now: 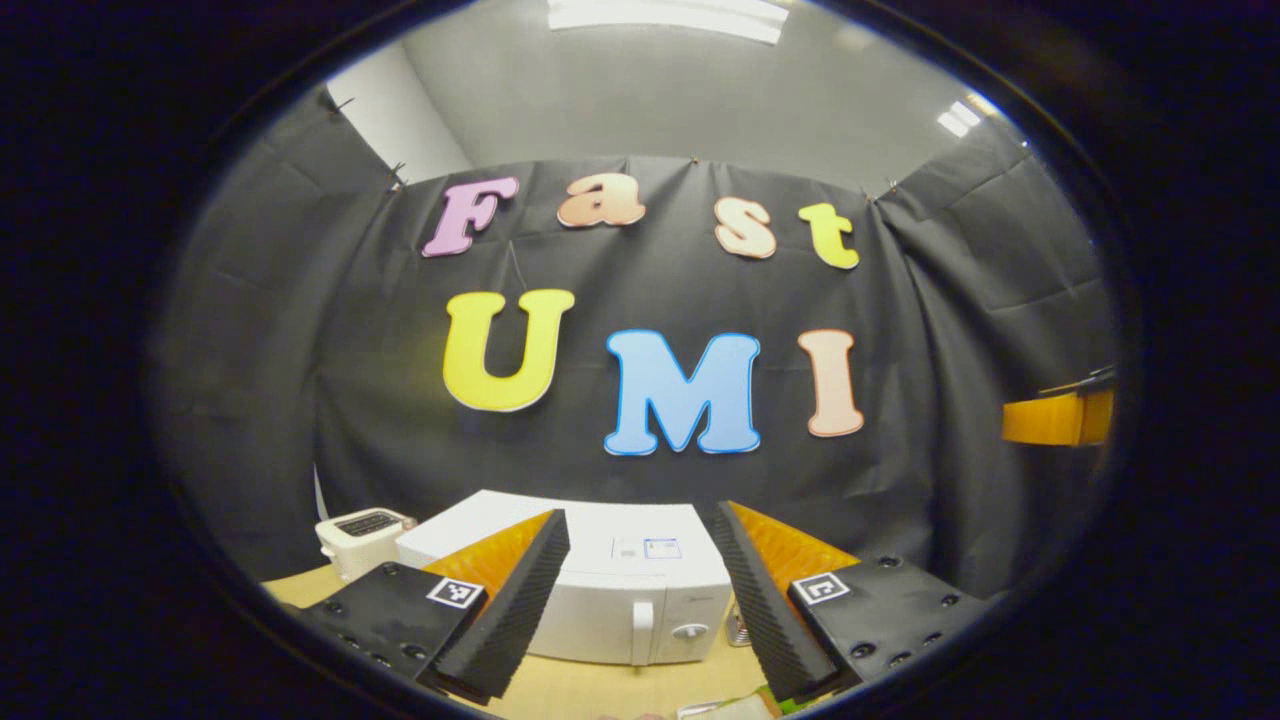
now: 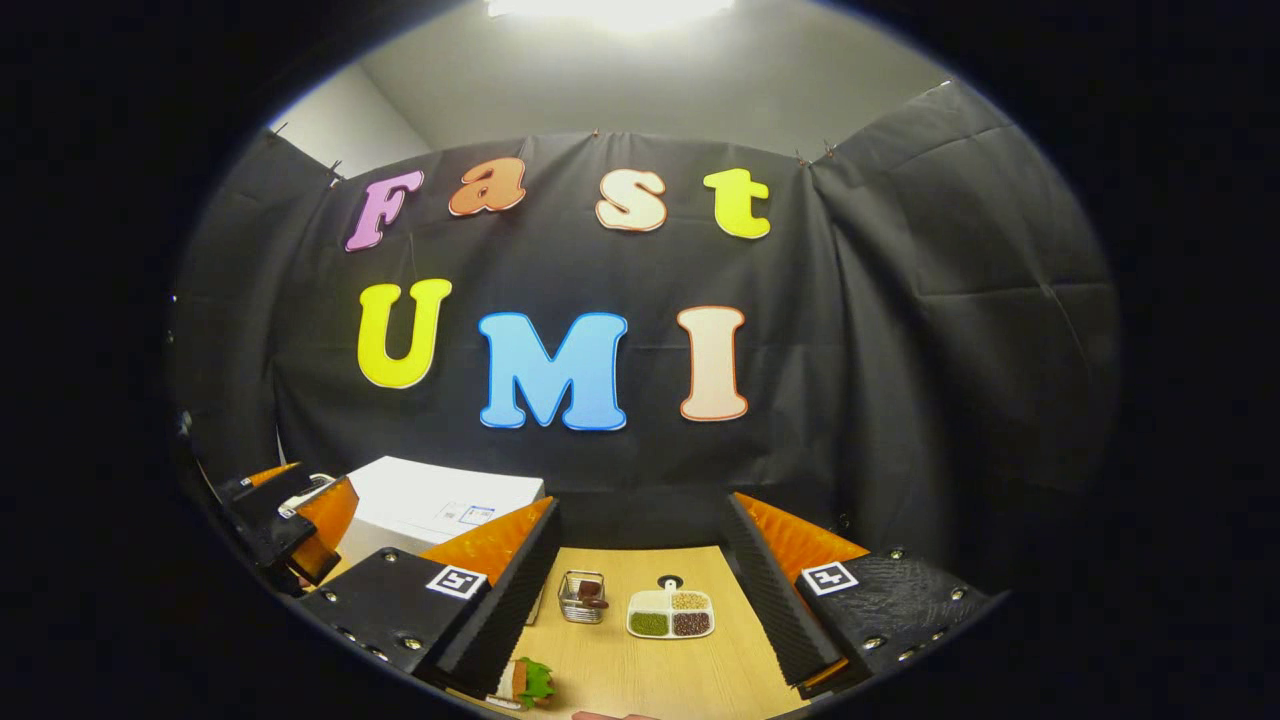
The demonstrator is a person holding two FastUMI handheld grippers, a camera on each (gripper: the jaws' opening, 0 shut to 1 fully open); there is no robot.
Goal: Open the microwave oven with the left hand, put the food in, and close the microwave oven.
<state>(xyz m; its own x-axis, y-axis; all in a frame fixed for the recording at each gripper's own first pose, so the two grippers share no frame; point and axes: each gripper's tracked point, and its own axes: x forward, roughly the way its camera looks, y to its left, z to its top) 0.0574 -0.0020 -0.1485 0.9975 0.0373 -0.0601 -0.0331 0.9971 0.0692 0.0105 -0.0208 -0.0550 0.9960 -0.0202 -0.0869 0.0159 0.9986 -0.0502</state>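
Observation:
The white microwave (image 1: 640, 600) stands on the wooden table with its door shut; its handle (image 1: 643, 630) and a knob (image 1: 690, 632) sit on the right of the front. My left gripper (image 1: 640, 515) hovers in front of and above it, open, with nothing between its fingers. In the right gripper view the microwave (image 2: 430, 510) is at the left, with the left gripper (image 2: 290, 520) beside it. A food item with a green leaf (image 2: 525, 682) lies on the table near the front edge. Above it, my right gripper (image 2: 642, 505) is open and holds nothing.
A white toaster (image 1: 360, 535) stands left of the microwave. A small wire basket (image 2: 582, 597) and a white divided dish of beans (image 2: 671, 613) sit mid-table on the wooden table (image 2: 640, 680). Black cloth walls close the booth behind.

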